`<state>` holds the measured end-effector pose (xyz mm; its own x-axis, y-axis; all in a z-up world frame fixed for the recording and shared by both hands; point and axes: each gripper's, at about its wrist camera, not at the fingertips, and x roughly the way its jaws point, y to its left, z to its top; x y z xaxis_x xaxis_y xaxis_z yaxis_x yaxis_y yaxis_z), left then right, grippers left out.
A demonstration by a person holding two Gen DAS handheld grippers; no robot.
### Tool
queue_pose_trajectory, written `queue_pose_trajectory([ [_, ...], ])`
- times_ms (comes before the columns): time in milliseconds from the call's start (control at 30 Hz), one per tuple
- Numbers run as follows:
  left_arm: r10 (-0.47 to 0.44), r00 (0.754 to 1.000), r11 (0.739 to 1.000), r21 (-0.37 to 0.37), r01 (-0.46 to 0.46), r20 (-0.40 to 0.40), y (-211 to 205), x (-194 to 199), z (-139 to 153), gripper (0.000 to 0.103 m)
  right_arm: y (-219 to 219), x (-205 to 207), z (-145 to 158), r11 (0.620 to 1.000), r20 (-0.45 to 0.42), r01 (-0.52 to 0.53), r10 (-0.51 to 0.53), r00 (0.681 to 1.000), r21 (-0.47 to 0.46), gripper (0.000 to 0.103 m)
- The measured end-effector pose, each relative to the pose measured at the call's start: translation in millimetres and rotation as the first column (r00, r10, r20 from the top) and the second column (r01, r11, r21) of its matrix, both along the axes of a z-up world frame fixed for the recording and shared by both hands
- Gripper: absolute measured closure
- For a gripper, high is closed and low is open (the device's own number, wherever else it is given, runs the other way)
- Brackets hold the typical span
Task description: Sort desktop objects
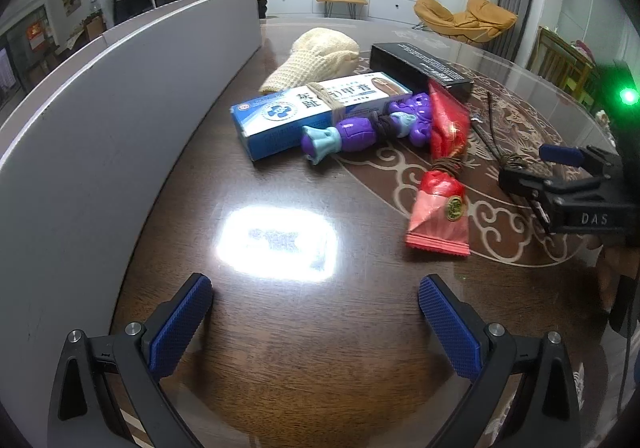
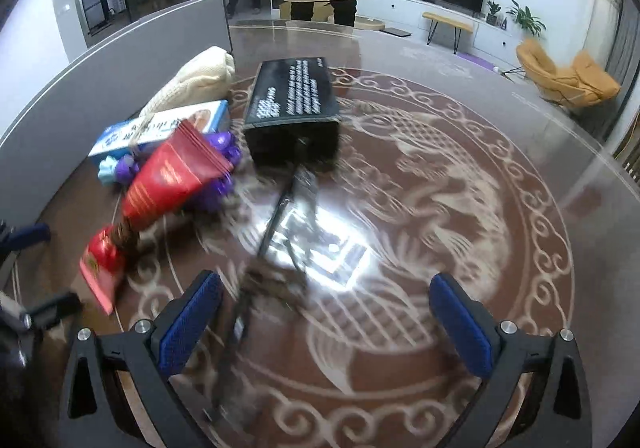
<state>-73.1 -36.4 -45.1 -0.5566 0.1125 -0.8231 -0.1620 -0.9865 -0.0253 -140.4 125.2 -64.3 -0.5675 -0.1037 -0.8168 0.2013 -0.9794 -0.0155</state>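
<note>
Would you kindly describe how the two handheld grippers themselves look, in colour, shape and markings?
Both look alike. The left gripper has two black angular plastic arms with silver round bolt heads, each ending in a flat fingertip pad covered in blue knurled rubber. The right gripper matches it; seen from the left wrist view, its black body carries pale "DAS" lettering, and a green light glows above it.

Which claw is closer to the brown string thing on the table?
The right claw. The brown cord lies just ahead of it, running between its open fingers. The left claw hangs over bare table, with the cord off to its right.
</note>
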Motion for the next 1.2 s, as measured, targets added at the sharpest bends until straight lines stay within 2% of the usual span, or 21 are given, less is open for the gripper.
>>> queue_pose_trajectory([
  [67,-0.031,1.000,0.997,0.071,0.031,-0.003,4.0,4.2,4.2,0.000,5.9,7.6,-1.2,1.000,0.000,0.009,-0.009,1.000,-0.001,0.000],
  [133,-0.089,0.994,0.991,0.090,0.094,-0.058,12.8,10.8,12.2,0.000,8.8,14.7,-3.3,1.000,-0.001,0.020,-0.020,1.000,-0.001,0.000],
  [167,-0.121,0.987,0.990,0.057,0.127,-0.105,20.7,12.2,16.8,0.000,9.1,16.3,-3.2,1.000,-0.001,0.025,-0.025,1.000,0.000,0.000],
  [233,-0.140,0.980,0.990,-0.028,0.137,-0.143,34.5,6.8,18.2,0.000,8.0,13.8,-1.2,1.000,-0.001,0.027,-0.027,1.000,0.001,0.000],
  [300,-0.148,0.983,0.988,-0.057,0.143,-0.109,45.8,-6.8,11.8,0.000,7.0,14.6,0.0,1.000,-0.001,0.027,-0.027,1.000,0.001,0.000],
  [333,-0.156,0.985,0.987,-0.045,0.153,-0.079,50.1,-14.7,6.8,0.006,7.1,14.4,0.0,1.000,-0.002,0.027,-0.027,1.000,0.001,0.000],
  [400,-0.173,0.984,0.985,-0.017,0.172,-0.035,56.2,-27.1,1.0,0.027,8.8,13.8,-0.3,0.999,-0.002,0.041,-0.041,0.999,0.002,0.000],
  [433,-0.176,0.983,0.984,-0.015,0.175,-0.048,58.7,-30.4,3.4,0.034,11.3,15.0,0.0,0.999,-0.002,0.053,-0.053,0.999,0.000,0.000],
  [467,-0.180,0.983,0.984,-0.004,0.180,-0.038,60.2,-34.7,3.7,0.037,13.9,14.8,0.0,0.998,-0.002,0.067,-0.067,0.998,0.000,0.000],
  [500,-0.179,0.983,0.984,-0.005,0.179,-0.038,61.8,-38.0,5.0,0.043,15.5,14.6,0.1,0.997,-0.002,0.076,-0.076,0.997,0.000,0.000],
  [567,-0.175,0.984,0.984,-0.002,0.175,-0.042,61.0,-43.5,6.8,0.072,14.7,14.1,0.1,0.997,-0.002,0.077,-0.077,0.997,0.001,0.000],
  [600,-0.167,0.985,0.986,0.012,0.168,-0.036,58.7,-44.3,7.3,0.079,14.7,14.6,0.3,0.997,-0.002,0.076,-0.076,0.997,0.000,0.000],
  [700,-0.144,0.989,0.988,0.049,0.146,-0.044,46.3,-29.8,8.0,0.079,14.4,14.6,0.2,0.997,-0.002,0.076,-0.076,0.997,0.000,0.000],
  [867,-0.089,0.995,0.996,-0.003,0.089,-0.050,24.1,19.6,7.2,0.079,14.6,14.9,0.2,0.997,-0.002,0.077,-0.077,0.997,0.000,0.000],
  [967,-0.057,0.998,0.997,0.040,0.059,-0.032,10.6,27.4,8.3,0.074,14.6,14.9,0.2,0.997,-0.002,0.077,-0.077,0.997,0.000,0.000],
  [1067,-0.068,0.997,0.995,0.068,0.070,-0.031,12.7,25.4,9.1,0.055,14.2,14.9,0.1,0.997,-0.002,0.077,-0.077,0.997,0.000,0.000],
  [1133,-0.076,0.997,0.997,-0.002,0.076,-0.028,24.0,24.4,5.7,0.020,14.7,15.2,0.2,0.997,-0.002,0.077,-0.077,0.997,0.000,0.000],
  [1167,-0.077,0.997,0.996,-0.045,0.075,-0.030,31.8,22.9,3.5,0.016,14.6,15.2,0.2,0.997,-0.002,0.077,-0.077,0.997,0.000,0.000],
  [1200,-0.076,0.996,0.996,-0.058,0.073,-0.044,33.8,23.6,4.7,0.015,14.4,15.1,0.2,0.997,-0.002,0.077,-0.077,0.997,0.000,0.000],
])
